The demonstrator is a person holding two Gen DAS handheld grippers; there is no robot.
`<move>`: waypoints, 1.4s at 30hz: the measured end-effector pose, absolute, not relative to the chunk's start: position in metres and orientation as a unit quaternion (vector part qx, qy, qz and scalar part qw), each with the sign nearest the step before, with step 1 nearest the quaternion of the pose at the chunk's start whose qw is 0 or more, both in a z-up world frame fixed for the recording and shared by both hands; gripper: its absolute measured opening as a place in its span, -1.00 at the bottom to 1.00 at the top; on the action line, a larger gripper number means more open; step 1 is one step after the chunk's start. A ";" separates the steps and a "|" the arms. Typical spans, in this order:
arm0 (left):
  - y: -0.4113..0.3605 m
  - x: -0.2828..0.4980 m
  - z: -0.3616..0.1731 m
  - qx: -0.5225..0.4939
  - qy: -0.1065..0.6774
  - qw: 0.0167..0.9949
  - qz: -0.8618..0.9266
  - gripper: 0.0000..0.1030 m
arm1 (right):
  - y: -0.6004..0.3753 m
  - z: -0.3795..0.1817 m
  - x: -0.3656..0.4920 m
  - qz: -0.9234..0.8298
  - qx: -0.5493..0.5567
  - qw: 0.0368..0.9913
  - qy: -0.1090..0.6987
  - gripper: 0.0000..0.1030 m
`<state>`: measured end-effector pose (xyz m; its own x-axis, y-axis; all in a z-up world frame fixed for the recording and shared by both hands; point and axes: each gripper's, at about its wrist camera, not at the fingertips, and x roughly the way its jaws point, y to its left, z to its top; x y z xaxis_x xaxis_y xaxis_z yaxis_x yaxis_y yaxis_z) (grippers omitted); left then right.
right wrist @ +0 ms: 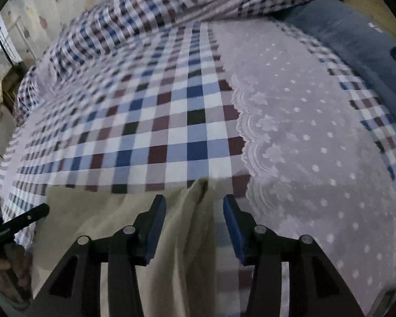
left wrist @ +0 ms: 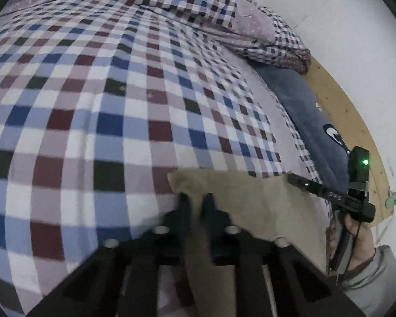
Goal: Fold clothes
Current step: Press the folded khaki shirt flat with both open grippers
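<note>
The beige garment [left wrist: 240,200] lies on the checked bedspread [left wrist: 97,100] at the near edge of the bed, its top hem running crosswise from one hand to the other, so its long axis probably runs back toward the person. The left gripper [left wrist: 196,200] is clenched on one corner of that hem, likely to pin it. The right gripper [right wrist: 194,211] stands released, its 2 fingers [right wrist: 233,219] straddling a raised fold without pressing it.

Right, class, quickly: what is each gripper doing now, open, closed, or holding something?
Left gripper: closed on the edge of the beige cloth garment.
Right gripper: open, a fold of the same garment between its blue pads, not pressed.
</note>
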<state>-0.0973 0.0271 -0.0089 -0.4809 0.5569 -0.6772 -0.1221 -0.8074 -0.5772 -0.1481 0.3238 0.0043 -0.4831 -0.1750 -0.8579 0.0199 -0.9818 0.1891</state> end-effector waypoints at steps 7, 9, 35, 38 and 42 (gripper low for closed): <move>0.014 -0.091 -0.019 -0.443 -0.247 0.177 0.844 -0.90 | 0.340 0.012 -0.153 -0.882 0.456 0.079 -0.091 -0.91; 0.007 -0.094 -0.024 -0.447 -0.271 0.184 0.832 -0.88 | 0.349 0.003 -0.159 -0.880 0.469 0.030 -0.067 -0.90; -0.001 -0.088 -0.026 -0.427 -0.308 0.190 0.829 -0.60 | 0.297 -0.037 -0.110 -0.844 0.493 0.092 -0.190 -0.67; -0.002 -0.082 -0.017 -0.416 -0.297 0.177 0.841 -0.60 | 0.298 -0.021 -0.097 -0.866 0.477 0.039 -0.141 -0.63; 0.023 -0.071 0.017 -0.390 -0.245 0.205 0.864 -0.60 | 0.277 0.001 -0.083 -0.888 0.447 0.045 -0.095 -0.48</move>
<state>-0.0708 0.0231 0.0172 -0.6120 0.5460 -0.5722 -0.1637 -0.7953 -0.5837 -0.0832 0.2768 0.0011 -0.5958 -0.1651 -0.7860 -0.0057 -0.9777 0.2098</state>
